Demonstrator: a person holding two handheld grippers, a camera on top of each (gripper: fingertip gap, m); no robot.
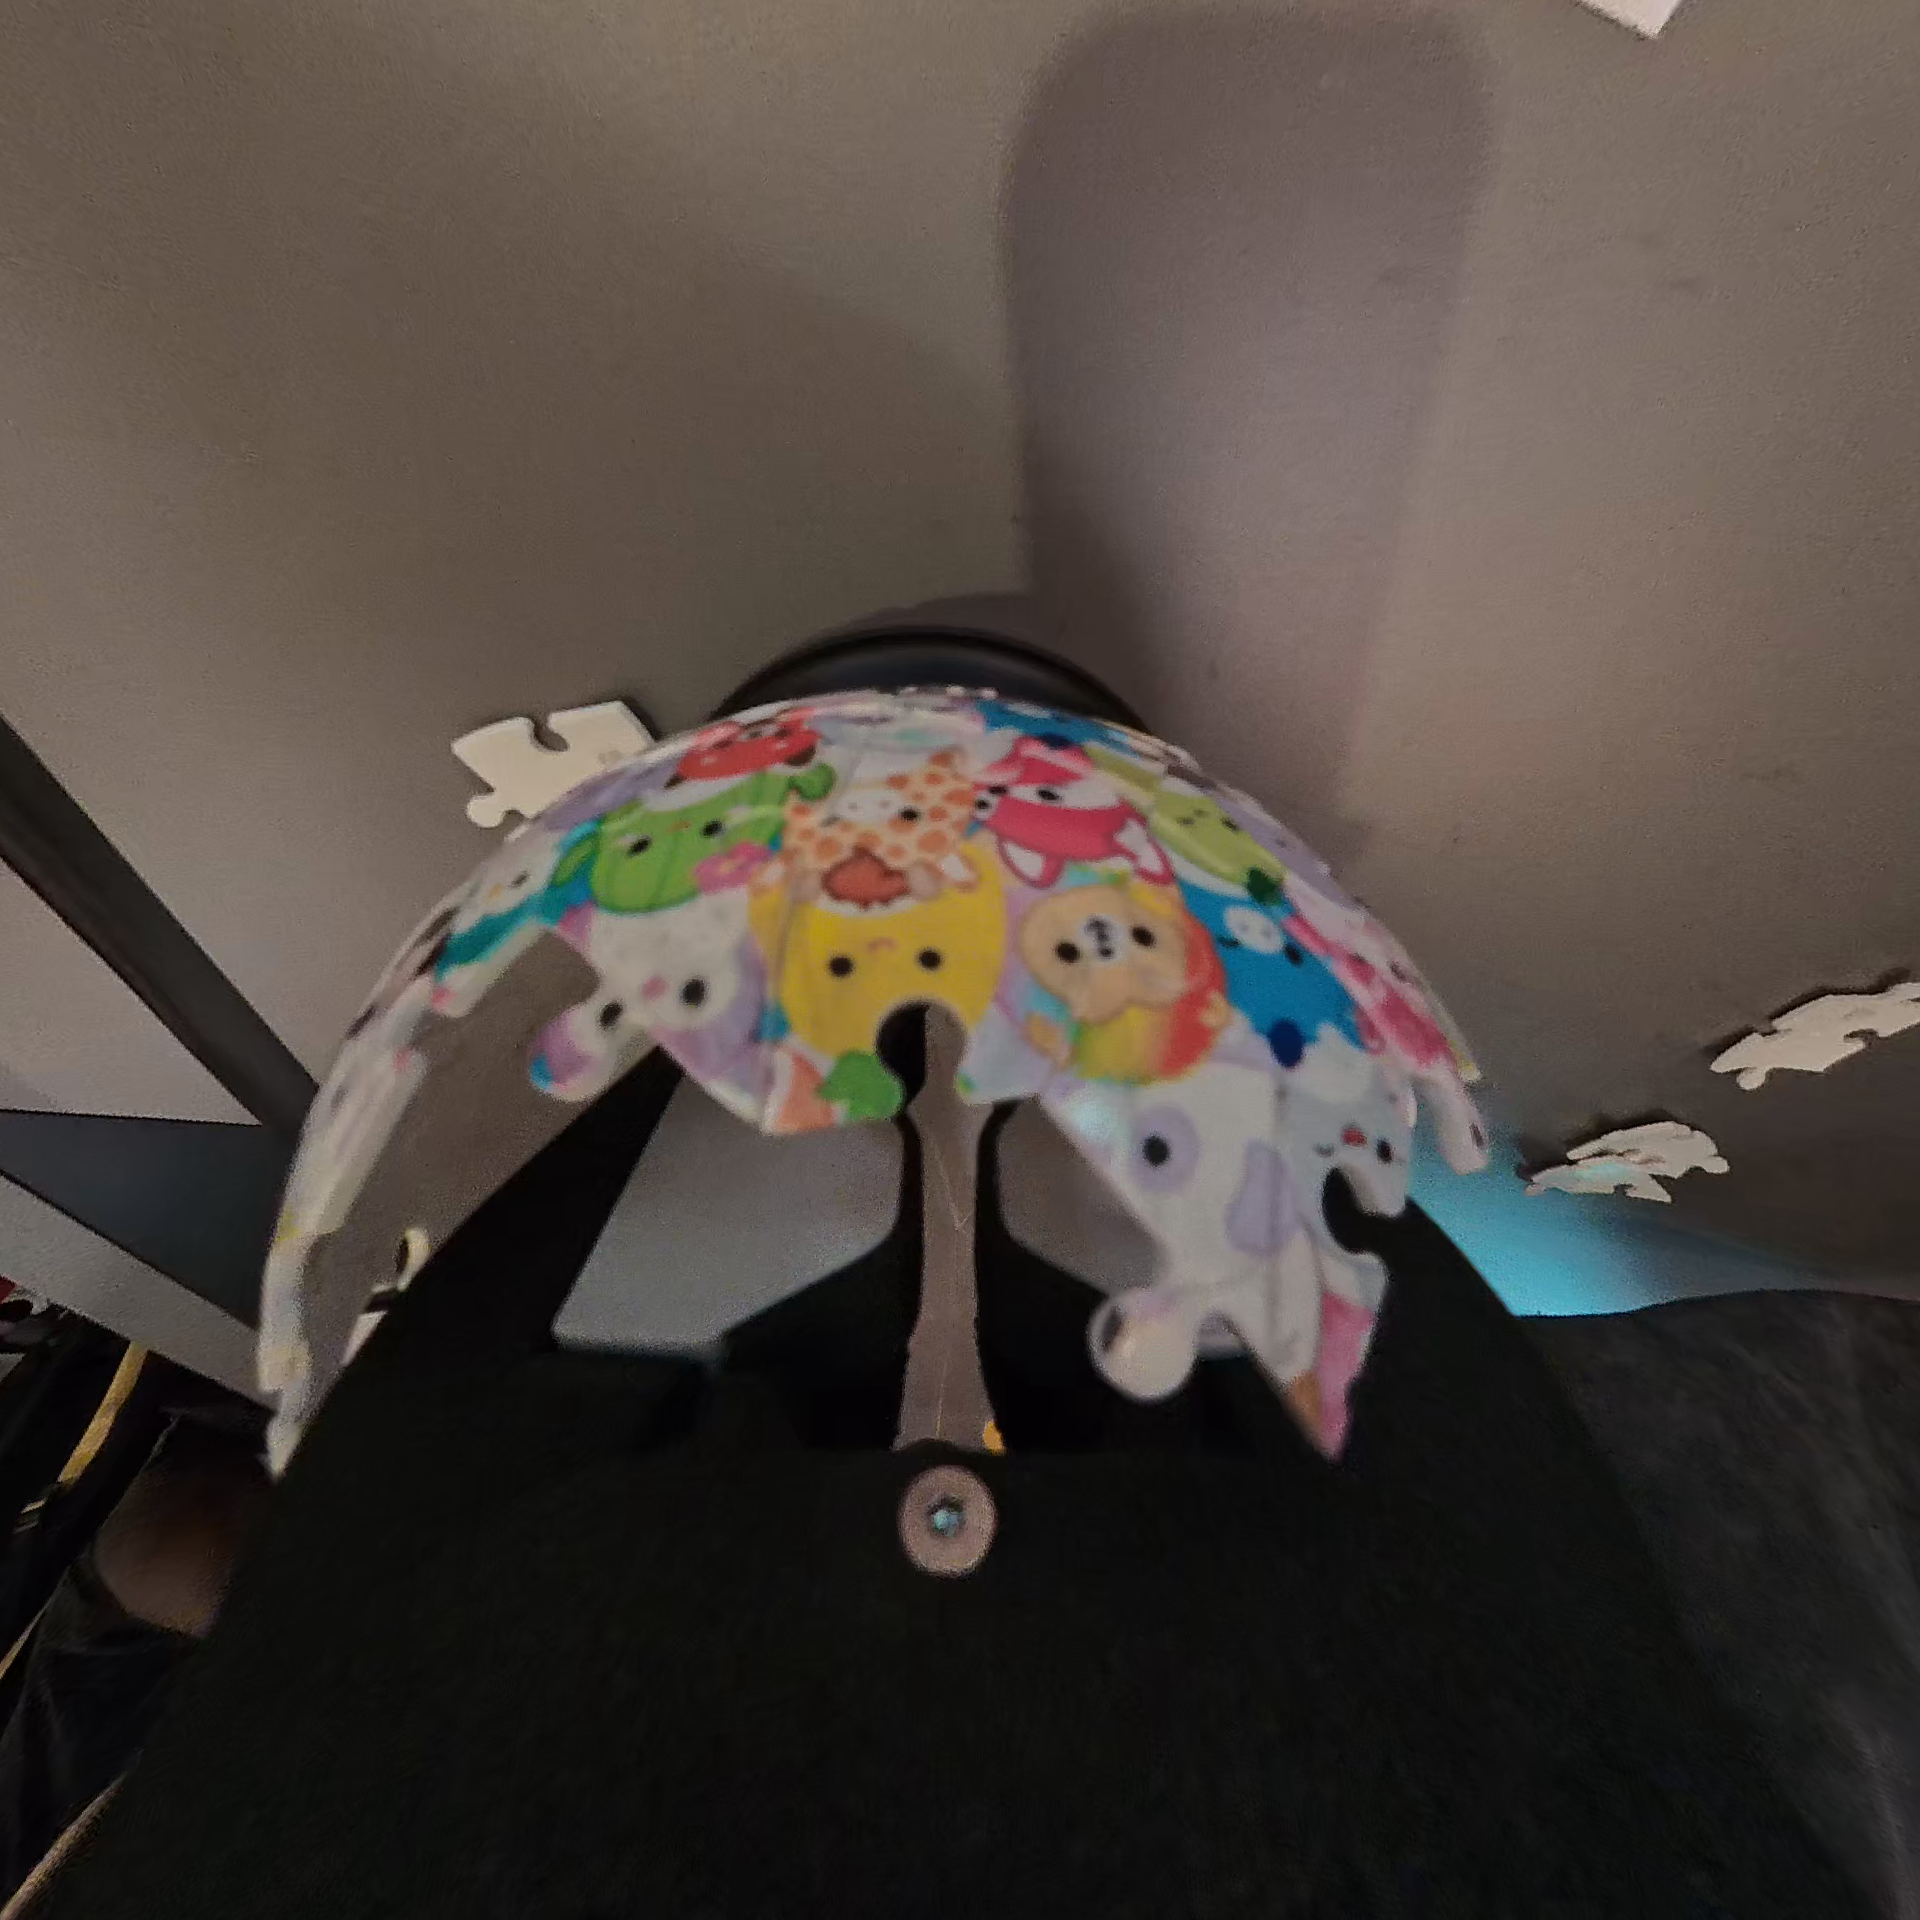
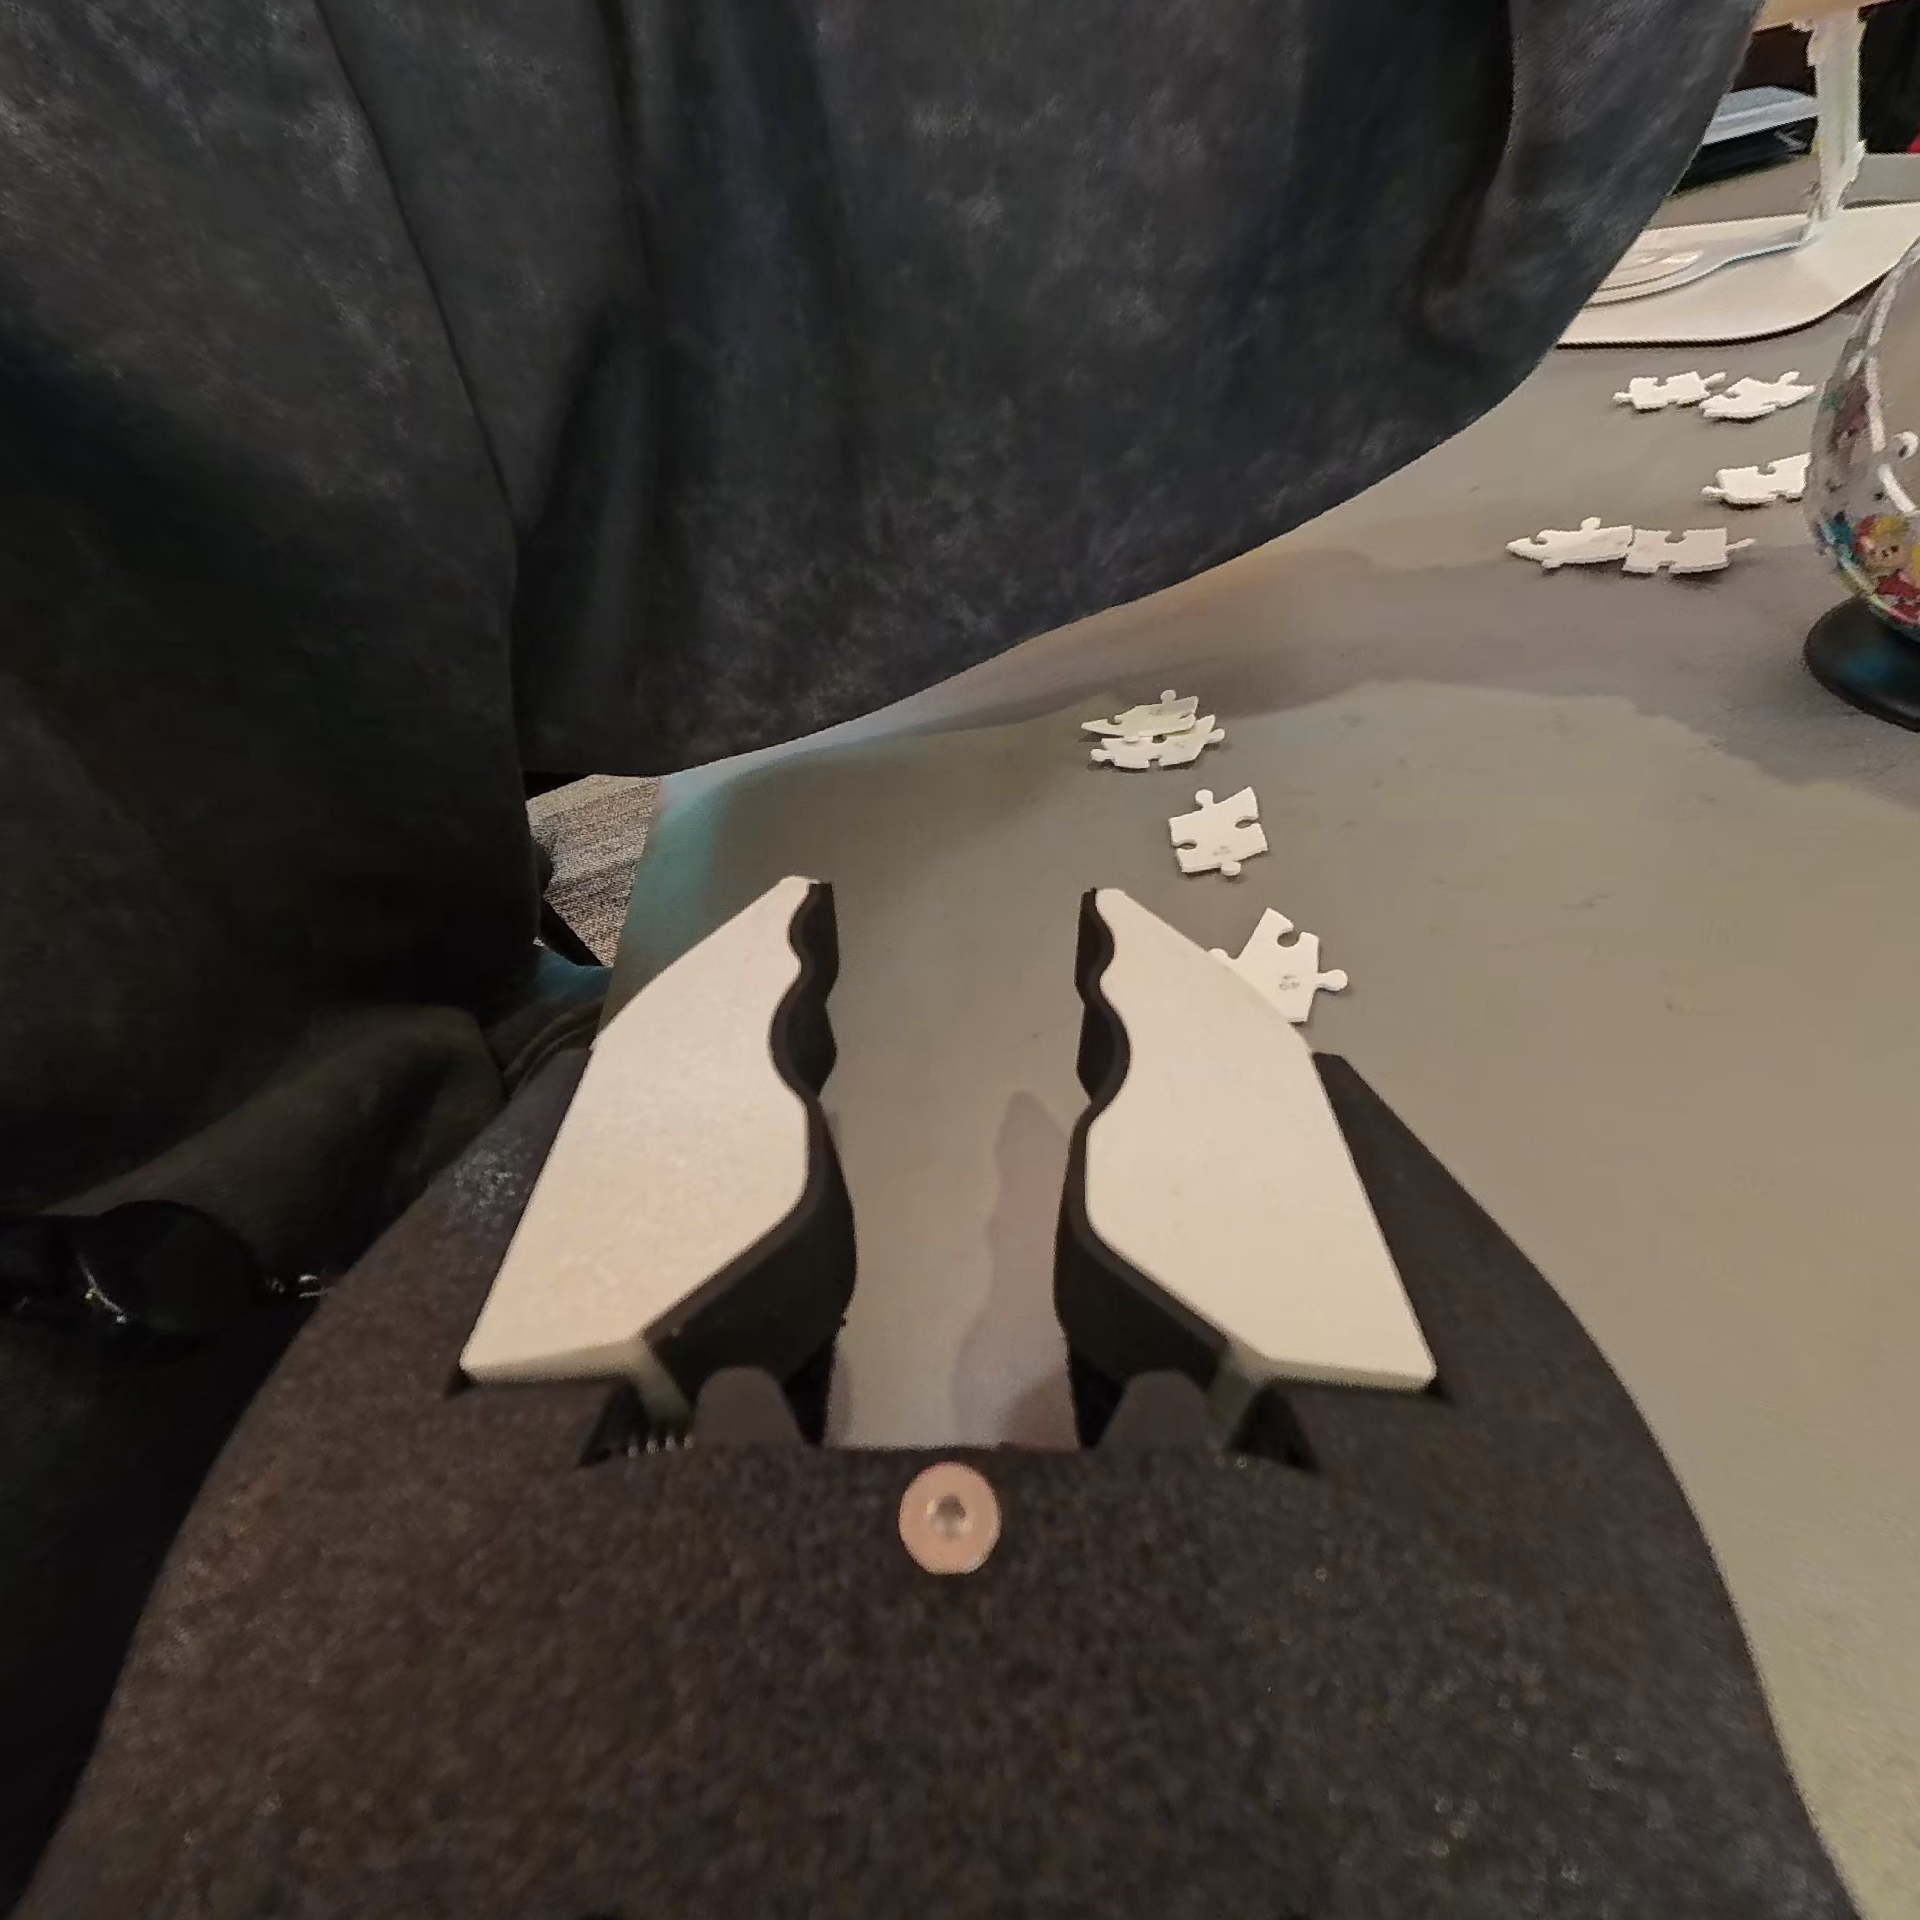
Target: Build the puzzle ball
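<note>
Left wrist view: the left hand-held gripper [image 1: 940, 1049] is clamped on the lower edge of the puzzle ball [image 1: 883, 935], a colourful half-built dome over a black stand [image 1: 914, 655] on the grey counter [image 1: 520, 416].

Right wrist view: the right hand-held gripper [image 2: 956, 914] hangs spread and empty over the counter's near edge, with white loose pieces [image 2: 1216, 831] beside it and the ball at the right edge.

My right gripper [image 2: 956, 914] has two long fingers [image 2: 665, 1153] with flat, pale grey outer plates and black rubbery pads along the inside – the pads have a wavy, scalloped edge. The fingers slot into a broad black body with a rough, grainy surface, and one round silver screw [image 2: 949, 1526] with a hex socket sits dead centre just behind them. A small coil spring shows in the slot at the base of one finger. My left gripper [image 1: 928, 1023] has the same black body and the same central screw [image 1: 947, 1519] – its fingers look dark and blurred. I wear a dark, mottled blue-grey top [image 2: 727, 364].
</note>
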